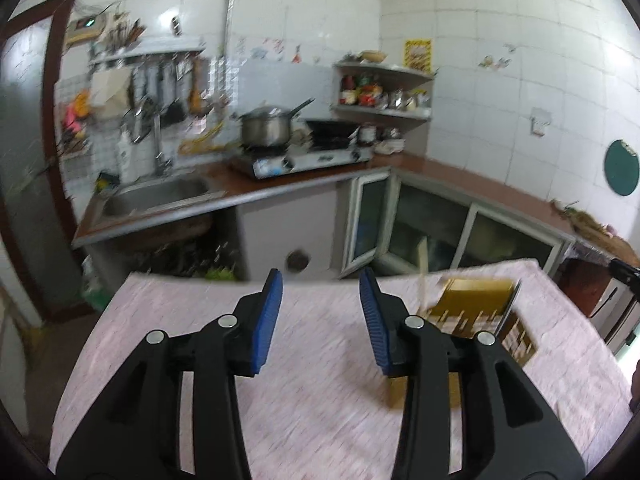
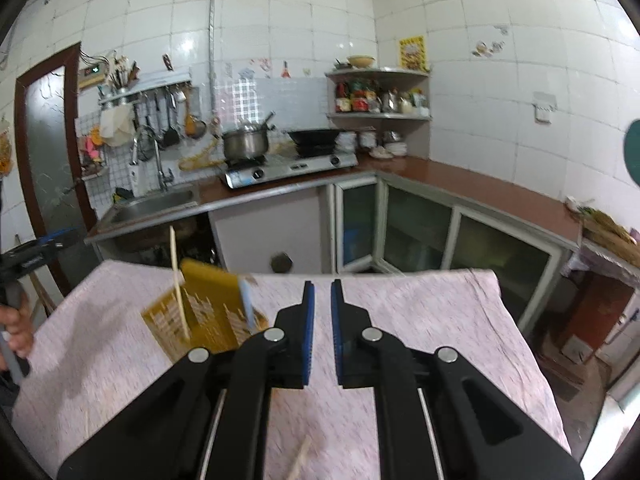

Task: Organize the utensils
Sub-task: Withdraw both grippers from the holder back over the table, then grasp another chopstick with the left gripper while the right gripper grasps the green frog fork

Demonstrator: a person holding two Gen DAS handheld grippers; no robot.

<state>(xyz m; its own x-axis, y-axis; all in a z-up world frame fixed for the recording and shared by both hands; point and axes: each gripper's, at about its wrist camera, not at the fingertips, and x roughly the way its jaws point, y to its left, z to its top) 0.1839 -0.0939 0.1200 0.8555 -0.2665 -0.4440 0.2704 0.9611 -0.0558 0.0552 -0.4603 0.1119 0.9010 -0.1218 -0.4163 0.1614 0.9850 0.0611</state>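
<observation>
One wooden stick (image 2: 300,460) was seen lying on the counter (image 2: 420,320) just below the closed, empty right gripper (image 2: 322,332); the open, empty left gripper (image 1: 320,320) was farther off.

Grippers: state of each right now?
Left gripper: open, nothing between the fingers.
Right gripper: closed, holding nothing.

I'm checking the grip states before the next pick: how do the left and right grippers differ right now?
The left gripper has a wide gap between its blue pads; the right gripper shows only a narrow slit, practically shut. The yellow utensil holder sits right of the left gripper and left of the right one. Both are empty, over the pink tablecloth.
</observation>
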